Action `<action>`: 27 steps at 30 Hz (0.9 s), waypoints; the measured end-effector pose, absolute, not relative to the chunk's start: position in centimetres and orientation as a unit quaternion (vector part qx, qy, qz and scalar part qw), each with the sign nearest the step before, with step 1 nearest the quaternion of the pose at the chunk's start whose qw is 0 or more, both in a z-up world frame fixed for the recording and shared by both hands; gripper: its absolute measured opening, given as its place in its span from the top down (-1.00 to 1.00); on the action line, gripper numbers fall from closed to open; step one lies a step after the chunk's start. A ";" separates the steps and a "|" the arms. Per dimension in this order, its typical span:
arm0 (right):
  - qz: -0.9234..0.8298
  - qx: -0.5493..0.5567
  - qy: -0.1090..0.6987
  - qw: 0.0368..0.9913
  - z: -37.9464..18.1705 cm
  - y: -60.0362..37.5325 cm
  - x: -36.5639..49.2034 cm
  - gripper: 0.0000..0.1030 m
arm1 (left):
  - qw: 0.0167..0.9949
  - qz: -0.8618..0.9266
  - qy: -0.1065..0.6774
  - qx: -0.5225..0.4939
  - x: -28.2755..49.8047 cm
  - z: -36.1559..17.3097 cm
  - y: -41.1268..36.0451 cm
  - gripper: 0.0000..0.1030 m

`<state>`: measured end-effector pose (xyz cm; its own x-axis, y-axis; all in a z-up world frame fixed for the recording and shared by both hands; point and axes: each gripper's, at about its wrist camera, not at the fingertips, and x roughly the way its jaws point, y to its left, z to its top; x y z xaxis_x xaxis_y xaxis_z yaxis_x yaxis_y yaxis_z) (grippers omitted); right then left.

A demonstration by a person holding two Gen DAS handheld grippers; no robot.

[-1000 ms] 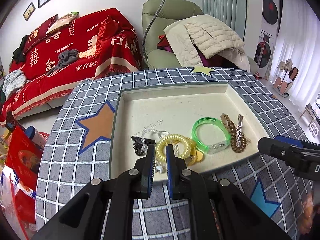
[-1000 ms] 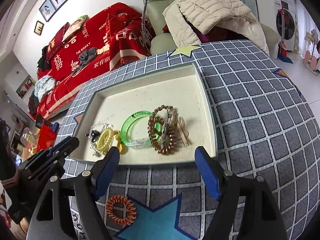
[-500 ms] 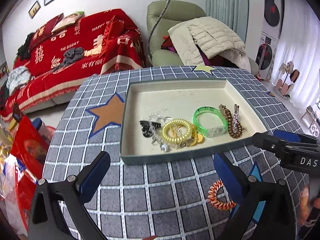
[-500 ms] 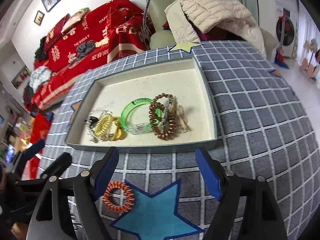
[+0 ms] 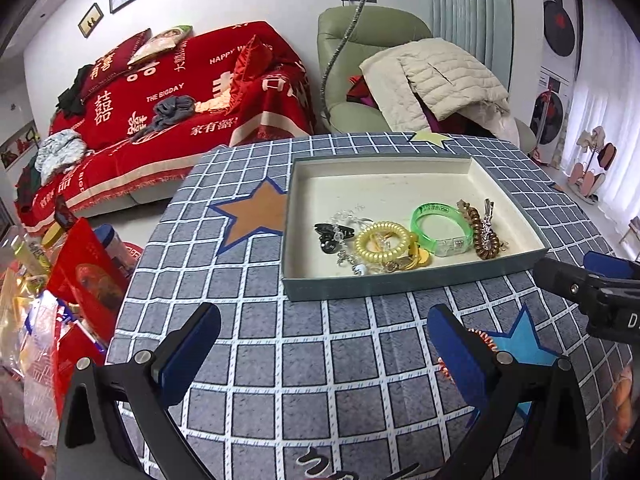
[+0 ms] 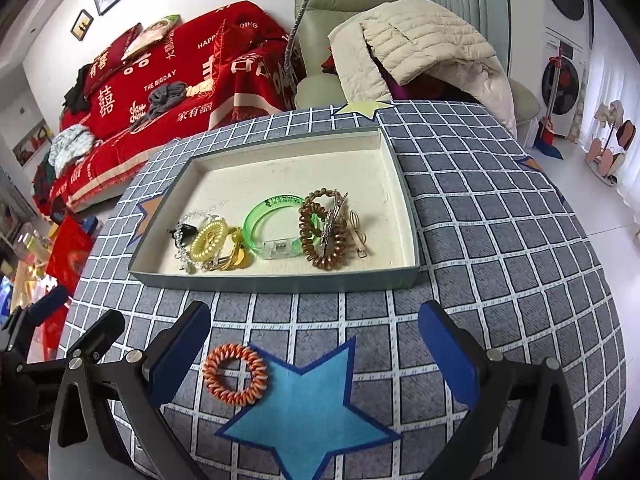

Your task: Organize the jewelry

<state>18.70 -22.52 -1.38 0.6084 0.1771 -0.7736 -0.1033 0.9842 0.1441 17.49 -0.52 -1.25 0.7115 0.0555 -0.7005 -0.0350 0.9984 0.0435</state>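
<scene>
lying flat on the worktop (image 6: 500,240), the orange coil hair tie (image 6: 235,374) sits lower left in the right view, just inside the left finger of the wide, empty right tongs (image 6: 312,354), the nearer pair. it is round, with no long axis. the left tongs (image 5: 320,350) are wide and empty too. the tray (image 6: 280,282) lies beyond. the sofa throw (image 6: 168,80) reads "the bigday".
</scene>
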 end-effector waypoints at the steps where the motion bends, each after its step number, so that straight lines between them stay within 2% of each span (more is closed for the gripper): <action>1: 0.077 0.039 0.433 0.897 -1.3 -22.4 18.4 -1.00 | 0.925 0.024 0.379 0.010 17.3 -1.2 -0.4 -1.00; 8: 0.060 -0.004 0.409 0.911 -0.6 -21.5 16.1 -1.00 | 0.926 0.028 0.377 0.002 15.8 -0.7 0.0 -1.00; 27: 0.023 -0.031 0.324 0.945 1.9 -21.4 10.1 -1.00 | 0.946 0.040 0.323 0.002 11.1 1.0 -1.2 -1.00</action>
<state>10.12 -21.39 1.86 0.7886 0.0233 -0.6144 -0.0639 0.9970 -0.0443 11.05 -1.16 1.00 0.7885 0.0777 -0.6100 -0.0753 0.9967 0.0296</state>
